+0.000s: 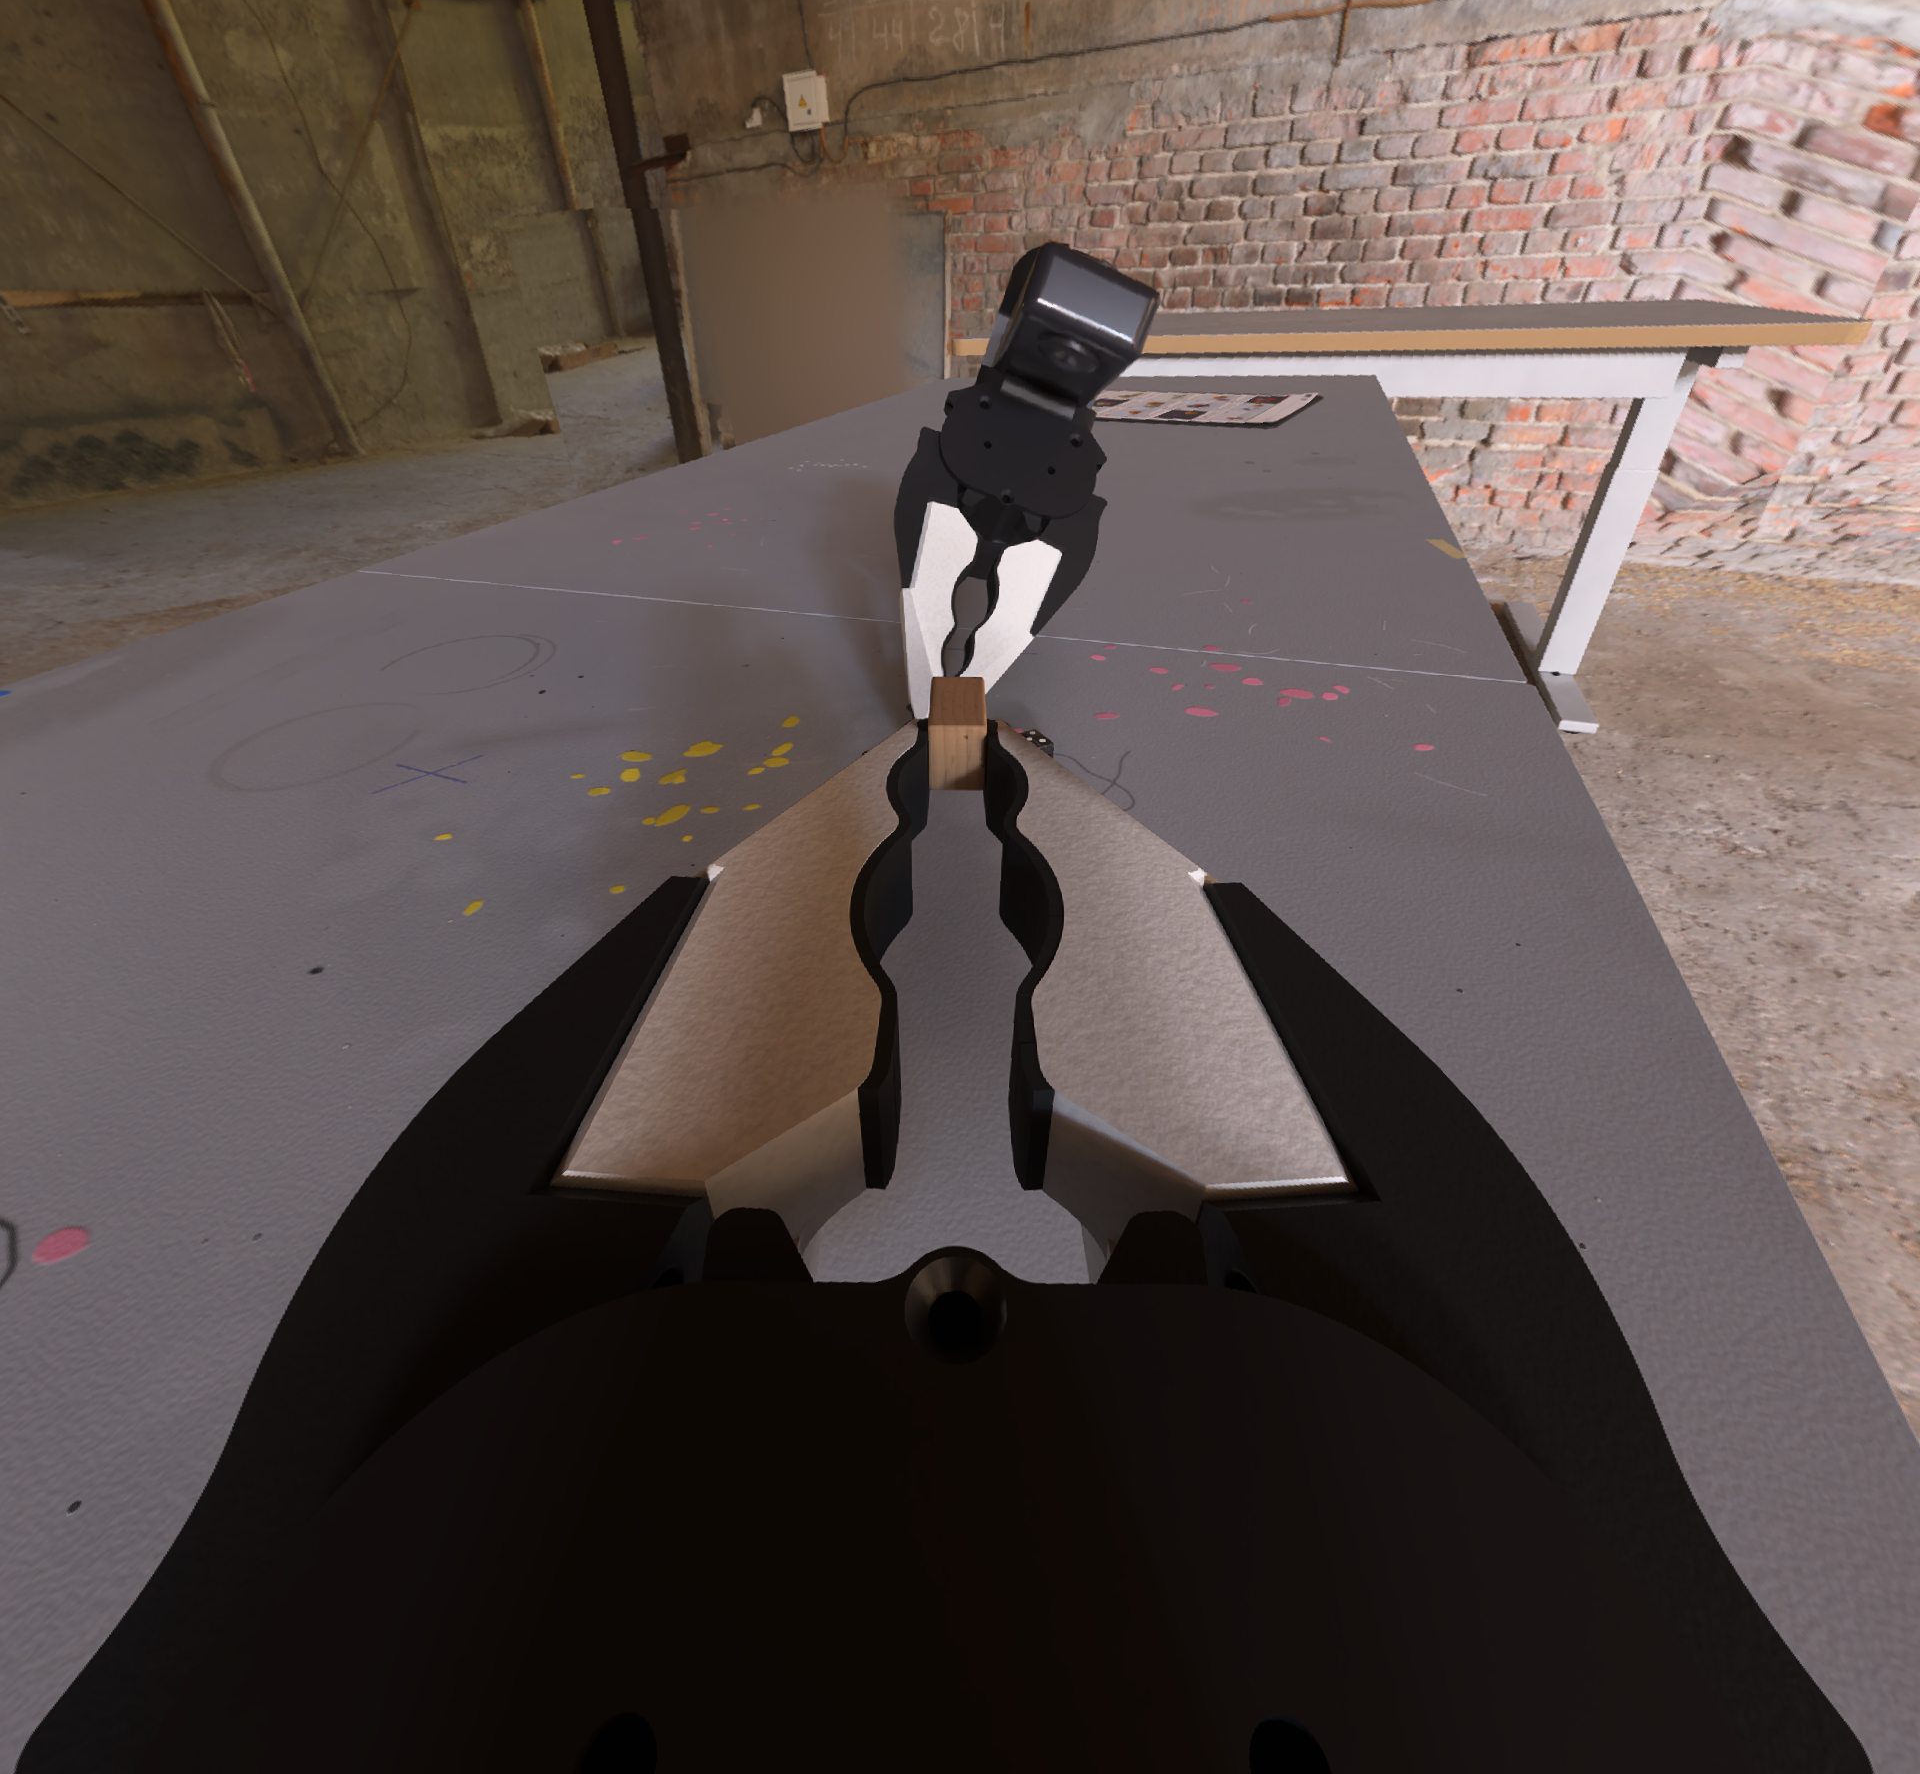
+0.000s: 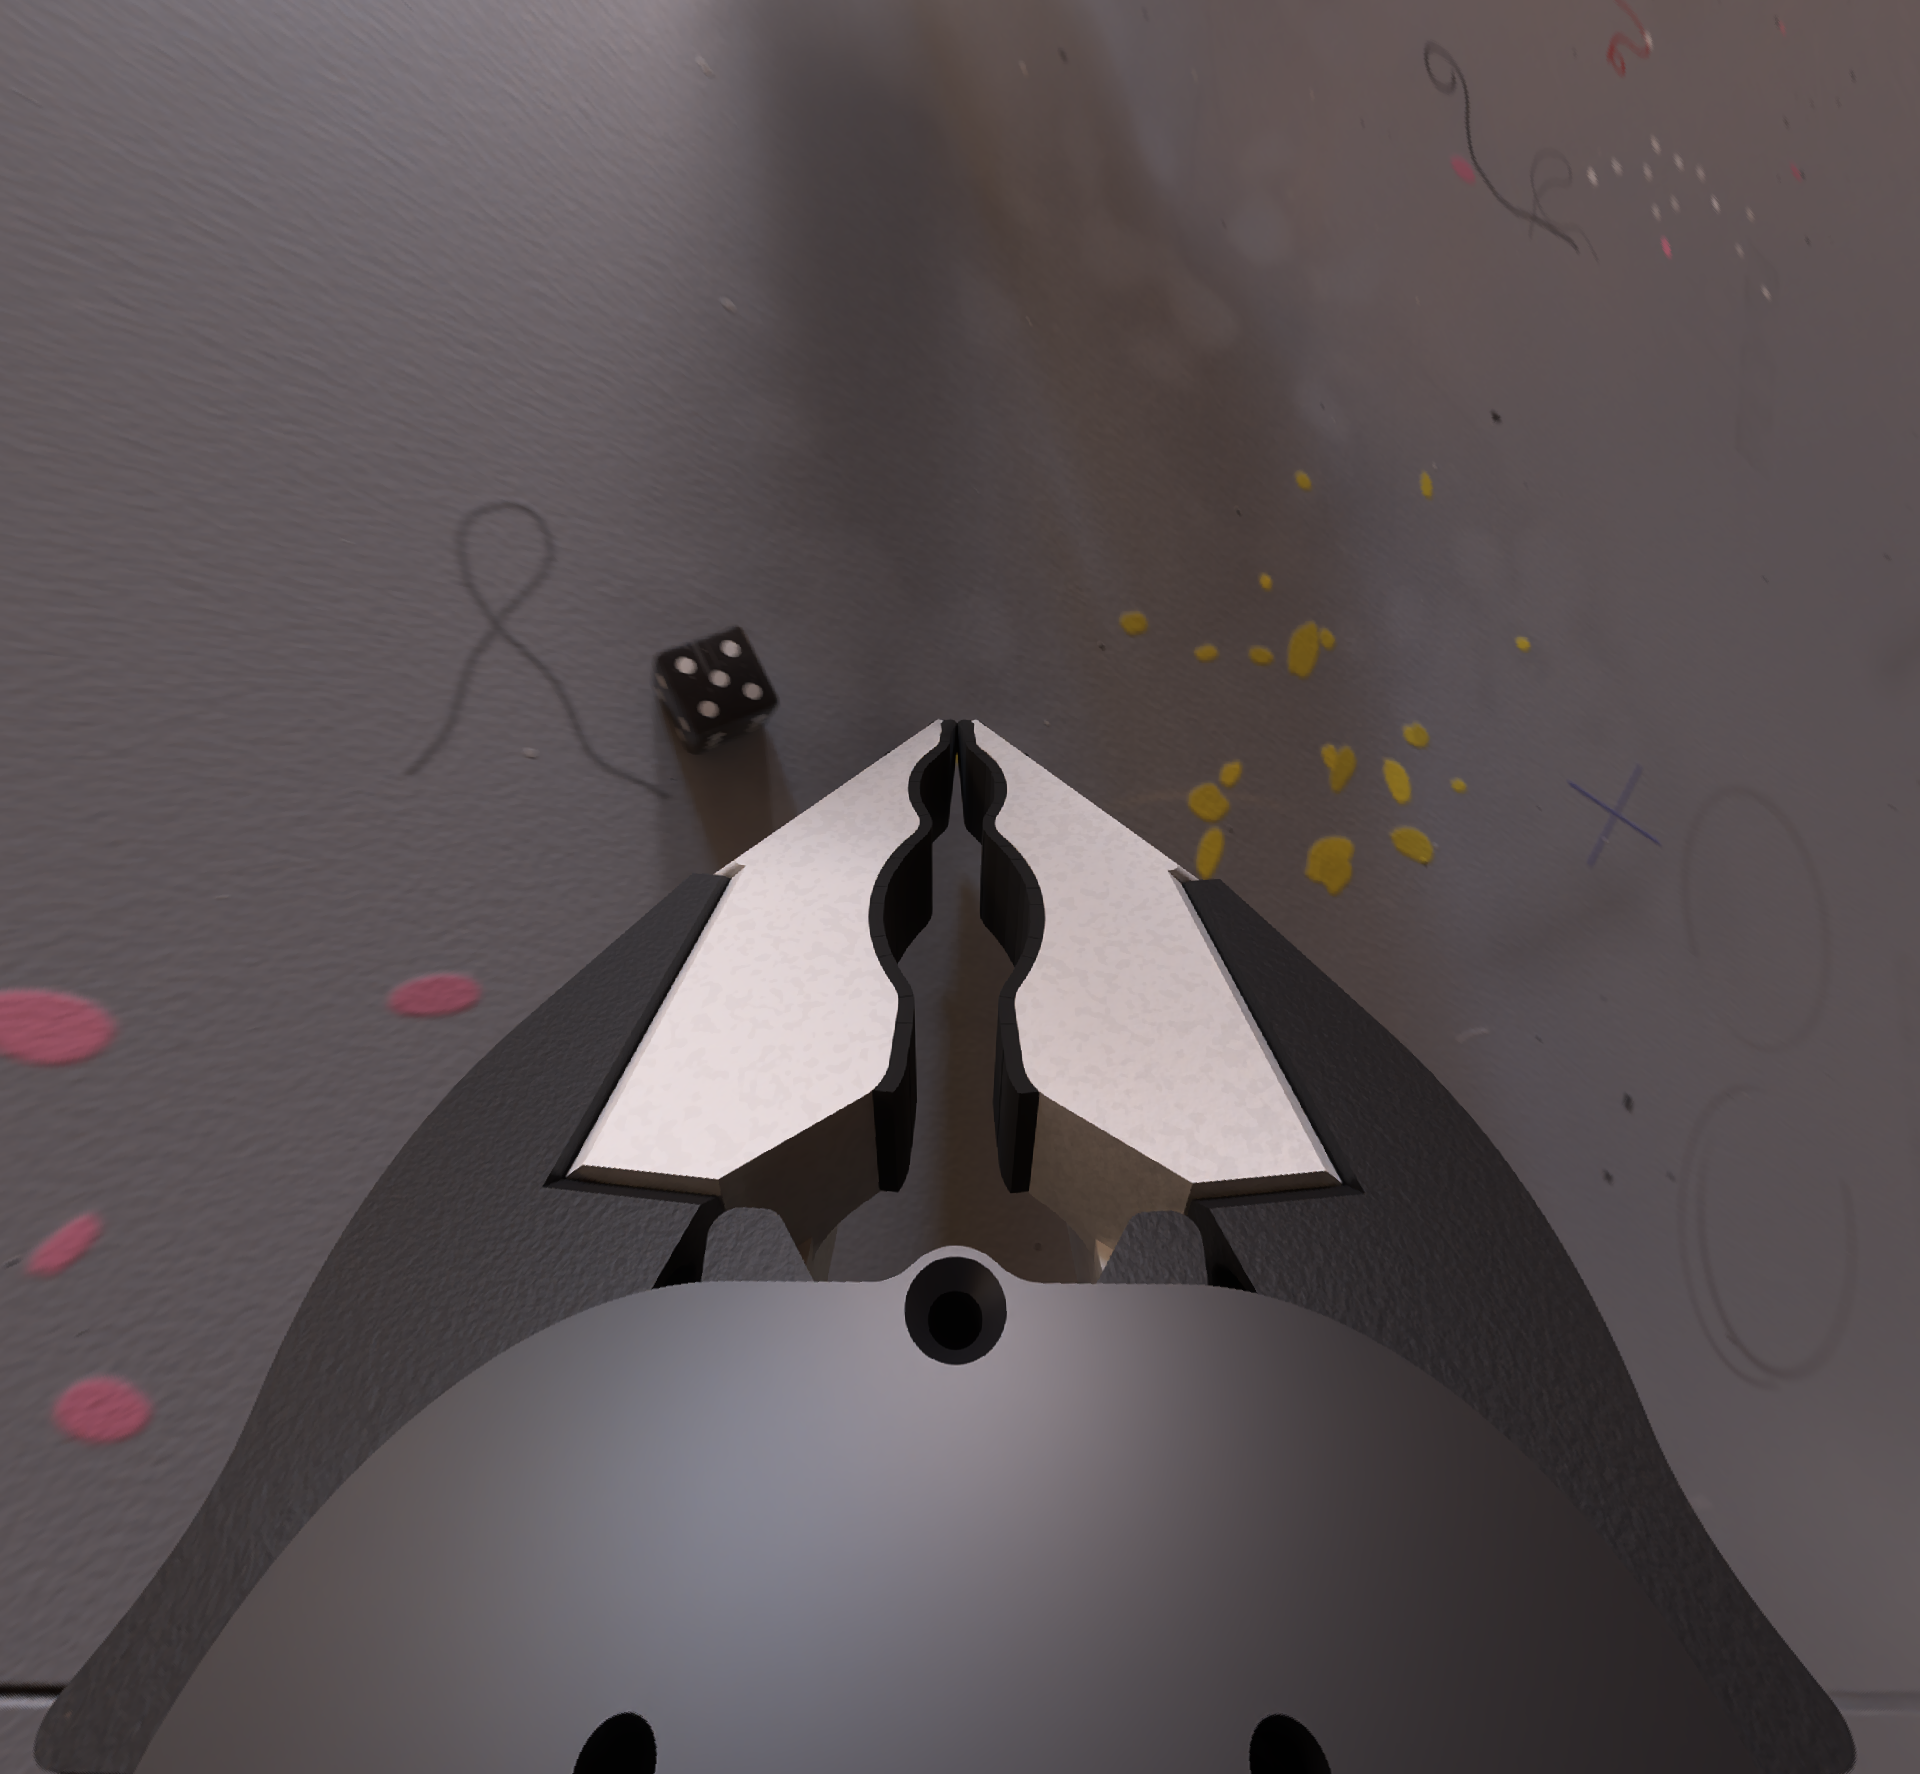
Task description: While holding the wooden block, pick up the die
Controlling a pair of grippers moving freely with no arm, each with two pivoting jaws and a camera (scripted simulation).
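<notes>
My left gripper (image 1: 957,748) is shut on a small wooden block (image 1: 957,745), held upright between its fingertips above the grey table (image 1: 312,893). The right gripper (image 1: 961,659) shows just beyond the block in the left wrist view, pointing down at the table with its tips close together. In the right wrist view the right gripper (image 2: 955,727) is shut and empty, looking down on the table (image 2: 312,270). A black die with white pips (image 2: 715,687) lies on the table just left of and beyond its tips. A corner of the die (image 1: 1037,739) peeks out right of the block.
The table carries yellow paint spots (image 2: 1330,789), pink spots (image 2: 52,1026) and pencil scribbles (image 2: 509,644). A printed sheet (image 1: 1205,406) lies at the table's far end. A second table (image 1: 1455,342) stands behind, before a brick wall. The table's right edge (image 1: 1621,893) drops to the floor.
</notes>
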